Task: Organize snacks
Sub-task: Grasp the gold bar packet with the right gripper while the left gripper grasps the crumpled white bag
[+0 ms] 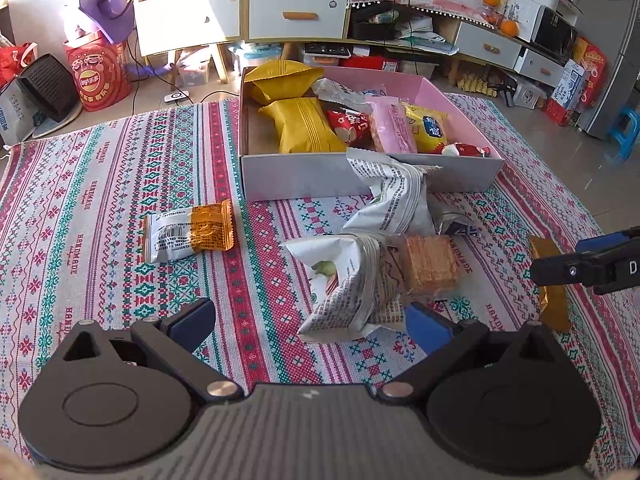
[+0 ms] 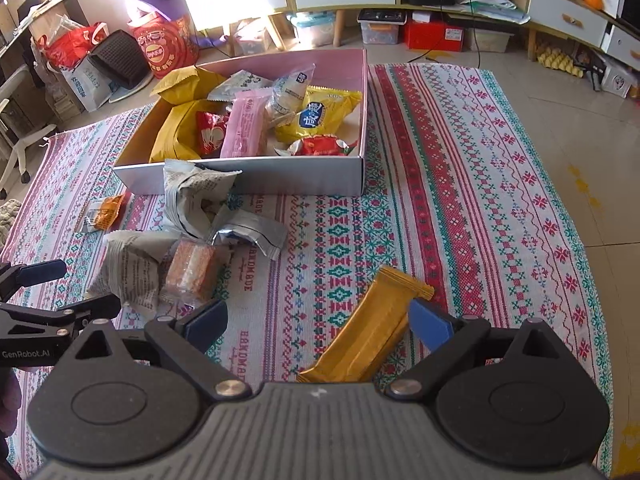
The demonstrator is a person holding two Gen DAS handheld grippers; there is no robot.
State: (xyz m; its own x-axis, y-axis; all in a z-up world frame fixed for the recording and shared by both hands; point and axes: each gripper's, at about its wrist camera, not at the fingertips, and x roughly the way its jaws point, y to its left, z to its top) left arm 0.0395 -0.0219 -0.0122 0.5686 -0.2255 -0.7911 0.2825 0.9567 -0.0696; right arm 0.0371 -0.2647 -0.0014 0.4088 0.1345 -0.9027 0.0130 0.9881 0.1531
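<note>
**Snack sort: both grippers spread wide, nothing gripped**

L wrist view. Left gripper [image 1: 310, 320] jaws spread wide, empty, angled down over patterned woven cloth w/ red and teal bands [image 1: 100, 208]. Crumpled white printed snack wrapper [image 1: 352, 288] lying between the blue pads, nearer the right-hand one; pads not pressing on it. Clear-wrapped orange wafer block [image 1: 430, 266] touching that wrapper, just beyond. Second crumpled white foil pack [image 1: 394, 200] leaning against front wall of open pink-lined cardboard box [image 1: 304, 176]. Inside box: yellow ridged pouches, red pack, pink bar, yellow printed pack. Small orange-and-white sachet [image 1: 188, 232] alone on cloth, well left of the pile. Right gripper [image 1: 592, 268] entering at right edge, above gold foil bar [image 1: 550, 292].

R wrist view. Right gripper [image 2: 318, 326] jaws wide apart, holding nothing. Gold foil bar [image 2: 368, 332] lying diagonally on cloth [image 2: 480, 200] between the pads, its upper end just beside the right-hand pad; contact there cannot be told. Left gripper [image 2: 48, 292] visible at left edge, by crumpled wrapper [image 2: 132, 268] and wafer block [image 2: 192, 268]. Box [image 2: 260, 176] farther back, snacks inside; foil pack [image 2: 196, 192] against its front wall. Orange sachet [image 2: 104, 210] left of pile.
</note>
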